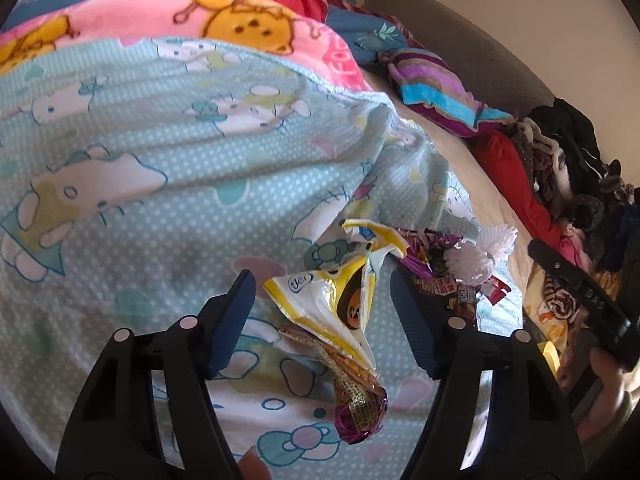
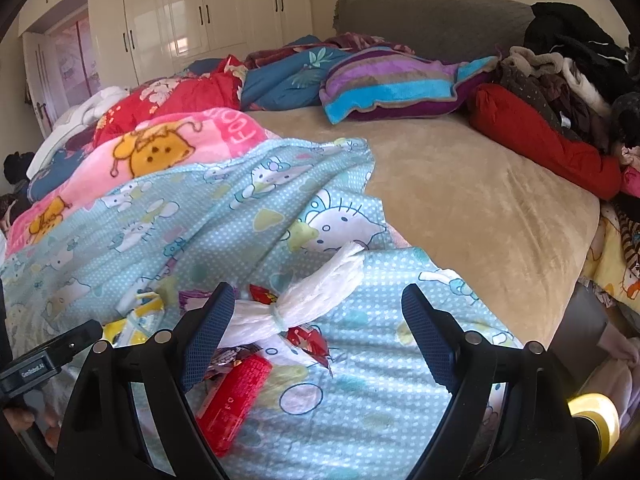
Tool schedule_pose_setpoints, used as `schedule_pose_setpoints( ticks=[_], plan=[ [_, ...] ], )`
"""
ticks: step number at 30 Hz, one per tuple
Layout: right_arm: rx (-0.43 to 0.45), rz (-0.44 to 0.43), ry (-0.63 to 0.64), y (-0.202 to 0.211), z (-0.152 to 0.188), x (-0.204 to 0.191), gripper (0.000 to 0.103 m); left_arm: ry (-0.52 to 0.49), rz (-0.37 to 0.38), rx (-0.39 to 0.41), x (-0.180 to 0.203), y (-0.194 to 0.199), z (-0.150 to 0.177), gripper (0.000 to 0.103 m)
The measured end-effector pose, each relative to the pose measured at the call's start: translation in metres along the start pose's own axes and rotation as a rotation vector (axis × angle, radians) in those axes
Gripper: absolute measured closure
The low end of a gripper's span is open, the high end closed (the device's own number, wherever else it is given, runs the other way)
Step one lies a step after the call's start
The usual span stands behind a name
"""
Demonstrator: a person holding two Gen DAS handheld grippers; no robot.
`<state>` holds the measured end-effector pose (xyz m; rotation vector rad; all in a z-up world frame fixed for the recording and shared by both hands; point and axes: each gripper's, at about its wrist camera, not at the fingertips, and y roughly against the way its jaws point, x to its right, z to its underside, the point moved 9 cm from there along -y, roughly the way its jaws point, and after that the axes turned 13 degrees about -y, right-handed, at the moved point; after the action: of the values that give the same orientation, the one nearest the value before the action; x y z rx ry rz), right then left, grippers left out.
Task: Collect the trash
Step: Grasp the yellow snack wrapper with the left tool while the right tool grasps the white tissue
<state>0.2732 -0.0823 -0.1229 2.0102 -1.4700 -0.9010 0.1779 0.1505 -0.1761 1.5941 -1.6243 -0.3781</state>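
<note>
Left wrist view: my left gripper (image 1: 320,312) points down at a light blue cartoon-print blanket (image 1: 140,184) spread over the bed. My fingers (image 1: 234,320) stand partly apart with a crumpled yellow and white wrapper (image 1: 332,300) between them. I can't see either pad pressing on it; there is a gap on both sides. Below the wrapper, nearer the camera, lies a brown and gold wrapper (image 1: 356,384) with a purple end. Past my right-side finger the rest of the litter sits in a small heap: a purple wrapper (image 1: 420,248), a white tied plastic bag (image 1: 476,256) and red wrappers (image 1: 448,288). My other tool shows at the right edge, held in my right hand (image 1: 600,384).

From the right wrist camera, my right gripper (image 2: 318,324) is wide apart and holds nothing. The white tied plastic bag (image 2: 304,300) lies between the fingers (image 2: 208,332), its knotted end close to the left-side pad, though I cannot tell if they touch. A long red packet (image 2: 234,404) lies just under it, with a smaller red wrapper (image 2: 308,340) beside the knot. The yellow and white wrapper (image 2: 136,324) is off to the left. The tan bed sheet (image 2: 480,208) is bare beyond the blanket (image 2: 192,216), with a striped pillow (image 2: 392,80) and a pile of clothes (image 2: 568,64) at the head.
</note>
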Motion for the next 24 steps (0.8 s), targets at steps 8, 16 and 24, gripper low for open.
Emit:
schedule_pose_setpoints(
  ticks=[8, 16, 24],
  plan=[
    [-0.087, -0.02, -0.07, -0.03, 0.008, 0.008, 0.02, 0.042, 0.015, -0.035, -0.002, -0.015, 0.009, 0.044],
    [-0.19, -0.07, -0.148, -0.063, 0.017, 0.013, 0.037, 0.032, -0.005, -0.022, -0.002, -0.019, 0.007, 0.053],
    [-0.139, -0.17, -0.106, -0.037, 0.011, -0.003, 0.078, 0.02, -0.008, -0.009, 0.0, -0.016, 0.004, 0.064]
  ],
)
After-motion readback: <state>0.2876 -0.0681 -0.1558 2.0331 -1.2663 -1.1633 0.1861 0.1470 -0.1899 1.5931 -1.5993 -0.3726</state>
